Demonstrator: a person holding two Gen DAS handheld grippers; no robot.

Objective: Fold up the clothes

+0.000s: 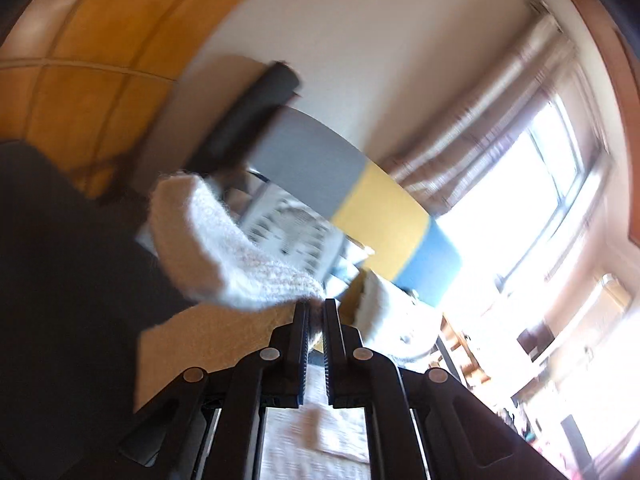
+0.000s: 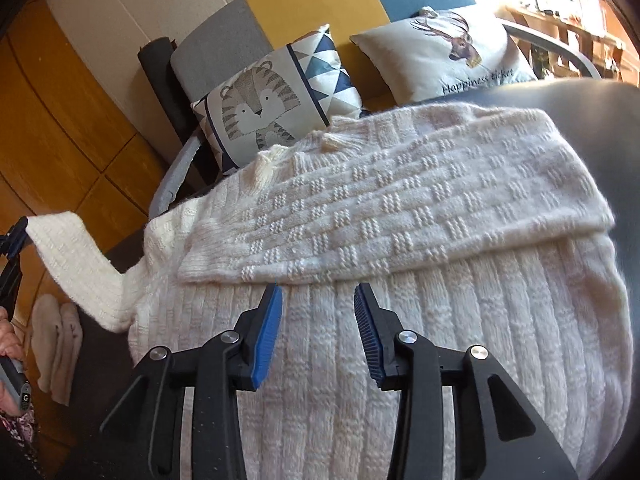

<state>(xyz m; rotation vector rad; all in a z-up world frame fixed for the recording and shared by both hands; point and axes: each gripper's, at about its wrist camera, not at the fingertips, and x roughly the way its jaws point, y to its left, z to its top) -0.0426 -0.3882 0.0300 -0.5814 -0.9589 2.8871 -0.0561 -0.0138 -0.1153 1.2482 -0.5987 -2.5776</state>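
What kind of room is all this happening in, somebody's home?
Most likely a home living room. A sofa in grey, yellow and blue panels carries a tiger cushion and a deer cushion, a curtained window lets in daylight, and a cream sweater lies spread for folding.

Left wrist view: whole frame motion-blurred. Sleeve (image 1: 236,252) smeared; its cuff end hidden between the fingers of the left gripper (image 1: 316,312). Pillow (image 1: 296,236) print unreadable, half hidden behind the sleeve. Dark roll (image 1: 248,120) streaked, outline unclear. Window (image 1: 532,208) blown out white; shelf items at lower right too blurred to identify.

Right wrist view: sweater (image 2: 400,320) hem cut off by the bottom edge and hidden behind the right gripper (image 2: 318,300). Hand (image 2: 8,344) cut off by the left edge, only a sliver shows. Pale fabric (image 2: 56,344) on the floor too indistinct to name. Shelf (image 2: 568,8) contents overexposed.
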